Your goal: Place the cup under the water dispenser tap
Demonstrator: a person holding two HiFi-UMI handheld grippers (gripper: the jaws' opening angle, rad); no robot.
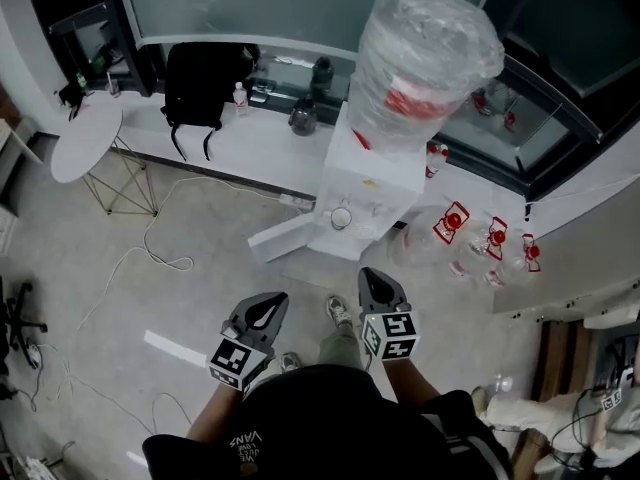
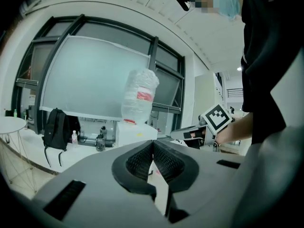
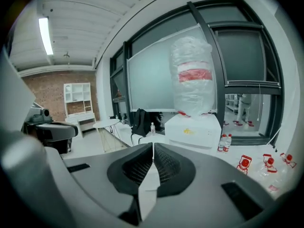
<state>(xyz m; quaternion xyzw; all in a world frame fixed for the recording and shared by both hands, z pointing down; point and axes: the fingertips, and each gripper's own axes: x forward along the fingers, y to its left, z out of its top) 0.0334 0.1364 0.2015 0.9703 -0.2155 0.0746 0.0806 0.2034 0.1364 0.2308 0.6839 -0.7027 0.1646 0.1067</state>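
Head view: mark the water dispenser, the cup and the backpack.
water dispenser [image 1: 372,163], head view, on its white top panel.
cup [image 1: 342,218], head view, on its open top, seen from above.
backpack [image 1: 198,83], head view, on the middle of its black body.

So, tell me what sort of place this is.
Probably an office or studio corner: a white water dispenser topped with a wrapped bottle, a black backpack, a round white table.

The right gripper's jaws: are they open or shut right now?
Shut. In the right gripper view, the right gripper has its jaws touching at the tips, with nothing held between them.
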